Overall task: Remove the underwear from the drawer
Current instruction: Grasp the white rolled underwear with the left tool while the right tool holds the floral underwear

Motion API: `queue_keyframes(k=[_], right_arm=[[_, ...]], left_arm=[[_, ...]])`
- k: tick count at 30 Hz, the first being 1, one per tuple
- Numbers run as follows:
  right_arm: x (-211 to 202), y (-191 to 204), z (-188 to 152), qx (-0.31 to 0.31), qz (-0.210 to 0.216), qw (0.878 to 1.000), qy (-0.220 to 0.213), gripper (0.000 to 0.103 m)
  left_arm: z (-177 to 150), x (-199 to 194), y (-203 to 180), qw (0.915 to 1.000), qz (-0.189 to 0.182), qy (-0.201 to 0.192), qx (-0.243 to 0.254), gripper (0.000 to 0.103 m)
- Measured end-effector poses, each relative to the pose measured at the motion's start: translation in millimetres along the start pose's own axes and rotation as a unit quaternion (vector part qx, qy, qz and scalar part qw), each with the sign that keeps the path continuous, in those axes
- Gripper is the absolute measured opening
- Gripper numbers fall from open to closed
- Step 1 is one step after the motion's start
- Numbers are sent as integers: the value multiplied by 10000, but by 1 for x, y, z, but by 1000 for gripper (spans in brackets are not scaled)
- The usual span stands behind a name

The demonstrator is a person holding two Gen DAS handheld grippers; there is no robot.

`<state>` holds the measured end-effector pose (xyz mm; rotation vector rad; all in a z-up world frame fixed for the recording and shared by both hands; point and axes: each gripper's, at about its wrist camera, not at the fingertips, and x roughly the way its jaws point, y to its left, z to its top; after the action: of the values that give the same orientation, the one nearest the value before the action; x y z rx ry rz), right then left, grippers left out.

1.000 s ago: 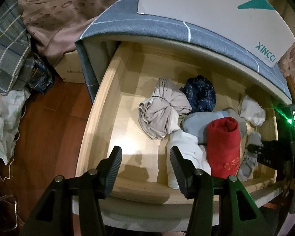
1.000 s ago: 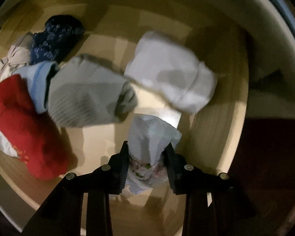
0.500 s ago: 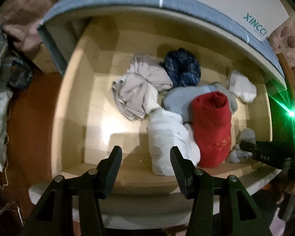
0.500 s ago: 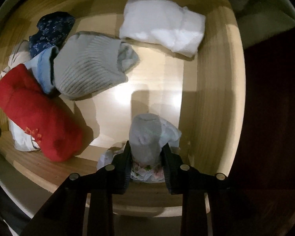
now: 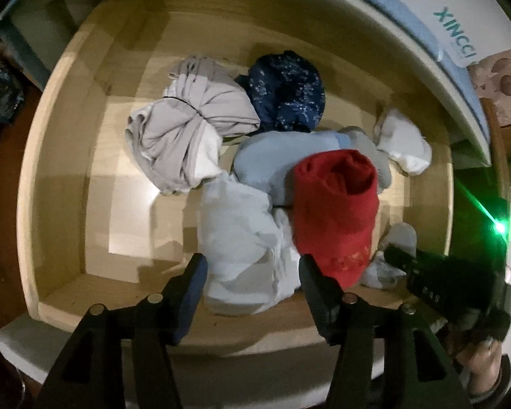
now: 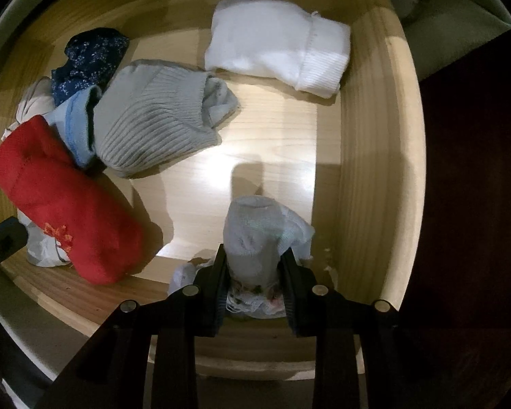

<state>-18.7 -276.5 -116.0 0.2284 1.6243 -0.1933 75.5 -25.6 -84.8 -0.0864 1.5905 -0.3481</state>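
Reaching into the open drawer (image 5: 61, 184) from above, both tongs work at its near edge.
Left side of drawer: bare wood floor at nine o'clock in the left wrist view; nothing to lift there.
Beige bundle (image 5: 187, 136): tied roll at about ten o'clock from the drawer's middle, touching the navy floral roll (image 5: 289, 92) at twelve.
Left tongs (image 5: 252, 272): jaws wide apart, having just been opening further; the white bundle (image 5: 238, 238) shows between them, though the pads do not press on it.
Advice for the left: it looks best to sink straight over the white bundle, keep clear of the red roll (image 5: 334, 211) touching it at three o'clock, and close on its middle, not a loose flap.
Grey ribbed roll (image 6: 153, 122): leans on the pale blue piece (image 6: 75, 126); the white folded socks (image 6: 276, 47) lie apart at one o'clock.
Right tongs (image 6: 255, 266): clamped together on a small pale rolled piece (image 6: 255, 235) at six o'clock, by the drawer's front wall.
Advice for the right: likely lift straight up before moving off, as a loose floral layer hangs under the grip and could catch on the front wall.
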Motion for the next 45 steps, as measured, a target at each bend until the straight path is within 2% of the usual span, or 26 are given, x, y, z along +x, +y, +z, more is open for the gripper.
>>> queue_keyframes(k=[6, 14, 17, 19, 22, 24, 32, 45], right_arm=[[-13, 4, 9, -7, 30, 10000, -10, 26], [-15, 3, 11, -17, 92, 10000, 5, 26], [-15, 2, 12, -16, 99, 9999, 2, 26], [-15, 1, 13, -12, 97, 10000, 2, 26], [-14, 1, 13, -21, 91, 10000, 4, 26], [-14, 1, 14, -28, 81, 10000, 9, 26], [-13, 1, 15, -34, 36, 10000, 13, 26], [-9, 6, 17, -95, -143, 9998, 44, 26]], left_arm=[[6, 22, 0, 9983, 447, 370, -113, 58], [10, 32, 6, 9968, 436, 641, -204, 60], [10, 34, 7, 9970, 387, 633, -218, 57], [10, 34, 9, 9973, 317, 624, -219, 45], [15, 33, 15, 9974, 277, 622, -215, 41], [16, 29, 16, 9976, 386, 571, -96, 38], [17, 17, 22, 9962, 708, 482, 145, 34], [7, -22, 20, 9956, 806, 211, 422, 33]])
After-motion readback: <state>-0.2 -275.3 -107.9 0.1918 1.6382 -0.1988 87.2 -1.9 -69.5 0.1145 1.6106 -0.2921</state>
